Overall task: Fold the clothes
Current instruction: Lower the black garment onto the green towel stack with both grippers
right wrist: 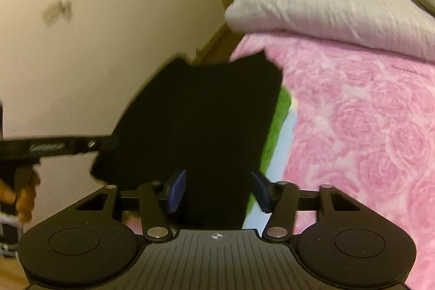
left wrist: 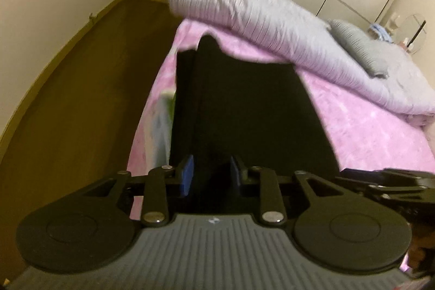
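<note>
The black garment [left wrist: 244,110] lies at the pink floral blanket's [left wrist: 367,127] floor-side edge; left gripper [left wrist: 211,175] and right gripper [right wrist: 217,190] jaws straddle its near hem, grip unclear; striped duvet [left wrist: 272,29] behind.

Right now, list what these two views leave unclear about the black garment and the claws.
- Black garment: its type and folds; both views, motion blur and uniform darkness.
- Left claw: whether its pads press the cloth; left wrist view, black on black.
- Right claw: grip likewise unclear; right wrist view.
- Green item: mostly hidden behind the garment.
</note>
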Demonstrator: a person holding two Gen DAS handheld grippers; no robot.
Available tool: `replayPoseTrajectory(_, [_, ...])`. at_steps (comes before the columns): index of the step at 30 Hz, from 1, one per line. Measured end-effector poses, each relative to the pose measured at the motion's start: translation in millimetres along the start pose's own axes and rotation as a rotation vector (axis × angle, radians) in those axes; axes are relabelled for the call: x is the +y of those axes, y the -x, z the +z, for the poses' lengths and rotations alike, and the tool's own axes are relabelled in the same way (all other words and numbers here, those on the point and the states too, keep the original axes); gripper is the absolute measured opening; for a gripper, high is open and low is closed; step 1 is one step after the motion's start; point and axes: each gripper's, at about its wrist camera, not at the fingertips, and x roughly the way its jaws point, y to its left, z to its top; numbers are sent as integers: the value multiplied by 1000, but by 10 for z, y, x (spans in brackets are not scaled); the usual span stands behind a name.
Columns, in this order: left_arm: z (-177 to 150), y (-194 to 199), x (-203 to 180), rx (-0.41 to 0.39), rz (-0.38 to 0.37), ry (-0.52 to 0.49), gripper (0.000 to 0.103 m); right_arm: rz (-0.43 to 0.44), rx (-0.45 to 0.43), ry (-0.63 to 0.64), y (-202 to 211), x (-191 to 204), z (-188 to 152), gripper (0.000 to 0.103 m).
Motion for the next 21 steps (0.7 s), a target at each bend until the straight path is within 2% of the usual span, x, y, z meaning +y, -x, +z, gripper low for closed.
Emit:
replayPoseTrajectory(3, [-53, -62, 83, -2, 0, 12, 25, -43, 25, 78, -148, 155, -98, 48])
replayPoseTrajectory(8, [-52, -118, 29, 4, 13, -36, 25, -105, 91, 128, -355, 228, -268, 48])
replayPoseTrajectory(11, [-31, -67, -35, 5, 29, -58, 23, -99, 85, 101, -291, 198, -252, 48])
replayPoseTrajectory(14, [-7, 154, -183, -13, 43, -120, 19, -93, 49, 53, -121, 159, -161, 48])
replayPoseTrajectory(16, [-20, 285, -264, -24, 23, -146, 19, -102, 16, 44, -5, 150, -93, 48])
replayPoseTrajectory(18, [-69, 291, -299, -8, 19, -157, 19, -108, -10, 37, 83, 145, -32, 48])
replayPoseTrajectory(21, [-154, 161, -253, 28, 38, -135, 19, -108, 12, 32, -13, 138, -13, 48])
